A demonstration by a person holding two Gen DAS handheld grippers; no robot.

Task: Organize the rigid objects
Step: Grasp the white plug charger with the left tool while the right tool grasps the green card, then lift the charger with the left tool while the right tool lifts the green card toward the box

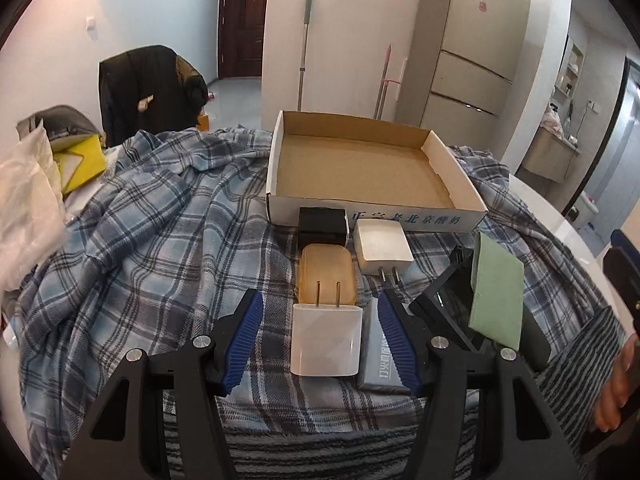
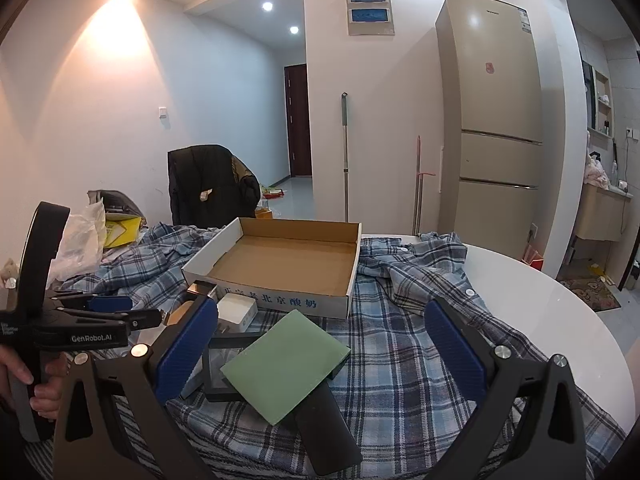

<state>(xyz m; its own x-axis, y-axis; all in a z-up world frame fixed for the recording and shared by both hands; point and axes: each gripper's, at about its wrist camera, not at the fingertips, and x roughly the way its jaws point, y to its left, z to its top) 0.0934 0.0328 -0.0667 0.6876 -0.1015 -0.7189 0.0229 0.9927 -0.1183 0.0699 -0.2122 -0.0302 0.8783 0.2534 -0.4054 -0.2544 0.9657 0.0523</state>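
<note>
Chargers cluster low centre before the cardboard box, ready for boxing. Left gripper straddles 1 white charger, jaws apart, untouching. Right gripper spread wide, empty.

Left gripper: black angular frame, ribbed blue pads, silver screw heads behind them. Right gripper: identical. White "GenRobot.AI" lettering on body.

Warm ceiling spotlights, glare on wall, sharp focus, fisheye-bent dark corners
</note>
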